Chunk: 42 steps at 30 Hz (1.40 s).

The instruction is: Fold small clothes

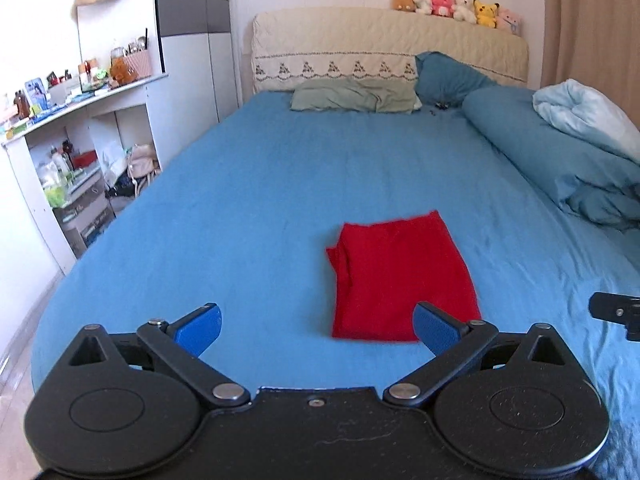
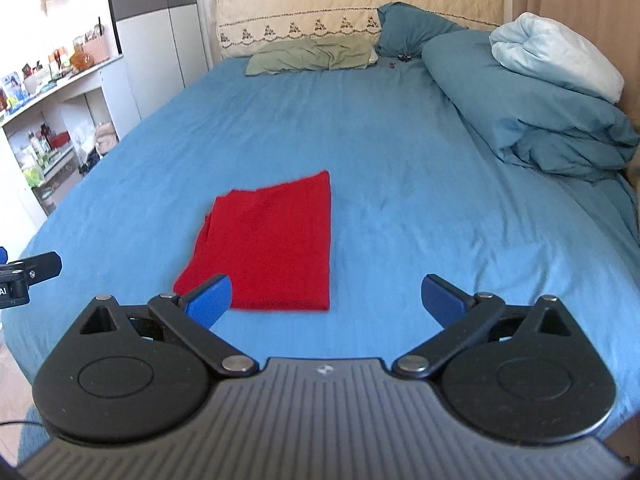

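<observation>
The left tool [image 1: 318, 330] is hovering low over the near end of the bed [image 1: 260, 184], its blue pads [image 1: 200, 328] spread wide apart and gripping nothing. Just beyond it, a folded red garment [image 1: 400, 276] is lying flat on the blue sheet, its near edge sitting behind the tool's right-hand pad and its layered folds showing along the left side. The right tool [image 2: 326, 300] is likewise hanging with its pads [image 2: 210, 298] wide apart and empty, the red garment [image 2: 268, 240] lying ahead and to its left, its near corner passing behind the left-hand pad. Farther up the bed, a green pillow [image 1: 356, 96] is resting against the quilted headboard [image 1: 380, 48], a rolled teal duvet [image 2: 520, 108] is lying along the right side, and plush toys [image 1: 456, 6] are lining the headboard's top.
</observation>
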Each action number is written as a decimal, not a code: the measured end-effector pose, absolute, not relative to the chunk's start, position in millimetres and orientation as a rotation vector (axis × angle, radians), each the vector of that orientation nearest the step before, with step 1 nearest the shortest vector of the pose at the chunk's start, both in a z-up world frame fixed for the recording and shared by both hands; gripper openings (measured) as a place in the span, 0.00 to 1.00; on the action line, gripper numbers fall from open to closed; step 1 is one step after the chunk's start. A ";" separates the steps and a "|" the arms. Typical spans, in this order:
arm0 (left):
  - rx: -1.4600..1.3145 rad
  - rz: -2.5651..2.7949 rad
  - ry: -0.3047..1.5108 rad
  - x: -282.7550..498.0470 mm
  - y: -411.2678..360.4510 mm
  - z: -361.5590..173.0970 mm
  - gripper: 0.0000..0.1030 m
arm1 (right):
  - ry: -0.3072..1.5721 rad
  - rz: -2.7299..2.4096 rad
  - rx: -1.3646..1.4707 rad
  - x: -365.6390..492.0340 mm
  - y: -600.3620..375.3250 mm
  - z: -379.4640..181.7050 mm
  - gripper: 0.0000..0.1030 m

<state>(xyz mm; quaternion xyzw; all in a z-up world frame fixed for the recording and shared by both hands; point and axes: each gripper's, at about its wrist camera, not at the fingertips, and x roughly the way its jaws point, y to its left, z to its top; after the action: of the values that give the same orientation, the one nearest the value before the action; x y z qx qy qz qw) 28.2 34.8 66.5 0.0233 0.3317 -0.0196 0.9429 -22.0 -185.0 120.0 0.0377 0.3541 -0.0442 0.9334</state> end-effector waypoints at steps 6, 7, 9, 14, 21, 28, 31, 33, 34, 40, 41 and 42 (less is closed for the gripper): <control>0.111 -0.046 0.686 10.1 22.7 53.1 1.00 | 0.785 -0.098 0.075 -42.9 -176.6 100.2 1.00; 0.114 -0.052 0.685 8.3 21.1 51.5 1.00 | 0.793 -0.099 0.074 -44.4 -176.3 97.2 1.00; 0.116 -0.059 0.684 7.0 18.4 49.5 1.00 | 0.802 -0.105 0.079 -44.9 -176.5 93.6 1.00; 0.115 -0.072 0.676 6.5 15.2 48.3 1.00 | 0.799 -0.121 0.068 -45.9 -176.2 95.3 1.00; 0.115 -0.078 0.672 5.3 14.4 47.2 1.00 | 0.797 -0.124 0.063 -46.6 -175.9 96.8 1.00; 0.113 -0.071 0.671 4.7 16.2 48.7 1.00 | 0.799 -0.124 0.061 -46.8 -173.7 96.6 1.00; 0.111 -0.068 0.668 4.4 14.6 49.0 1.00 | 0.801 -0.123 0.061 -46.9 -173.2 96.5 1.00; 0.110 -0.067 0.667 5.0 14.1 49.3 1.00 | 0.802 -0.123 0.062 -47.3 -173.0 96.6 1.00; 0.112 -0.068 0.667 4.9 13.7 49.6 1.00 | 0.802 -0.122 0.062 -46.5 -173.8 96.4 1.00; 0.116 -0.068 0.665 5.3 14.8 50.4 1.00 | 0.804 -0.121 0.063 -46.0 -176.0 95.4 1.00; 0.117 -0.069 0.665 5.3 15.2 50.4 1.00 | 0.804 -0.121 0.062 -45.8 -176.7 95.4 1.00; 0.118 -0.069 0.665 5.6 15.2 50.6 1.00 | 0.805 -0.122 0.062 -45.5 -177.5 95.0 1.00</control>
<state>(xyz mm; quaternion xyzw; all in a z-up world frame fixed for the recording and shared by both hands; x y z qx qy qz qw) 5.6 15.2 50.6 0.0581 0.3260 -0.0338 0.9430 -45.5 -177.5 95.0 0.0301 0.3916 -0.0592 0.9177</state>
